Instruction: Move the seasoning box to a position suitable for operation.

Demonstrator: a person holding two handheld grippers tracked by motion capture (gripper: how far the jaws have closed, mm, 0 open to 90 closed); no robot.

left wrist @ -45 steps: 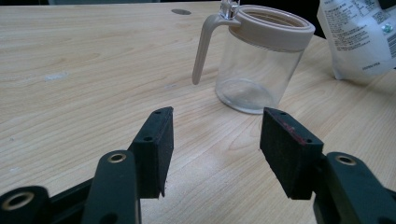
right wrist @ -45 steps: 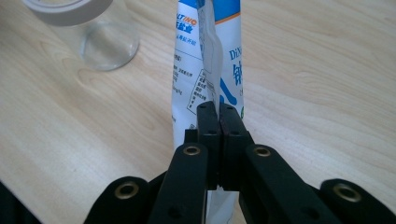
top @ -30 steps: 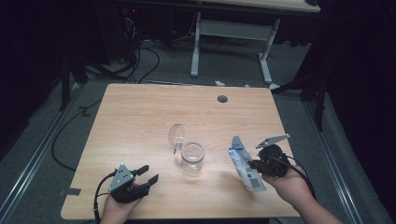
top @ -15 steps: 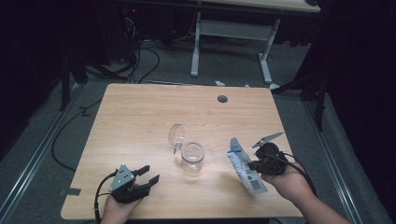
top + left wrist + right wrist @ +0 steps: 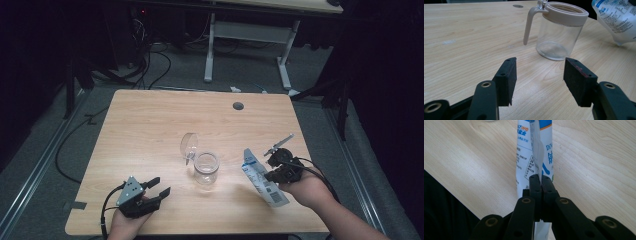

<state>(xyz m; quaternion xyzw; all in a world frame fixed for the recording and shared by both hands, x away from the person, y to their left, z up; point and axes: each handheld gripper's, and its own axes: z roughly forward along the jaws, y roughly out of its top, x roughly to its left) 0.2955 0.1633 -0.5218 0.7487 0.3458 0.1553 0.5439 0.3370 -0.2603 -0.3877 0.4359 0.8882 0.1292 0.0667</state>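
A clear jar point(image 5: 206, 167) with a beige rim stands at the middle of the wooden table point(image 5: 150, 125), its round lid point(image 5: 189, 145) tipped up and open behind it. My left gripper point(image 5: 161, 186) rests near the front edge, left of the jar, open and holding nothing. In the left gripper view the jar point(image 5: 559, 32) stands beyond the spread jaws of the left gripper point(image 5: 539, 75), not between them. My right gripper point(image 5: 270, 172) is shut on a white and blue pouch point(image 5: 262, 182) to the right of the jar. The right gripper point(image 5: 541, 180) pinches the pouch point(image 5: 534, 150) at its edge.
A round cable hole point(image 5: 238, 106) sits near the table's far edge. Behind the table stand the white legs of another desk point(image 5: 210, 50), and cables point(image 5: 150, 75) lie on the dark floor. The pouch point(image 5: 616, 20) hangs close to the jar's right side.
The right gripper with the pouch has shifted and tilted slightly towards the jar. The left gripper and the jar have stayed put.
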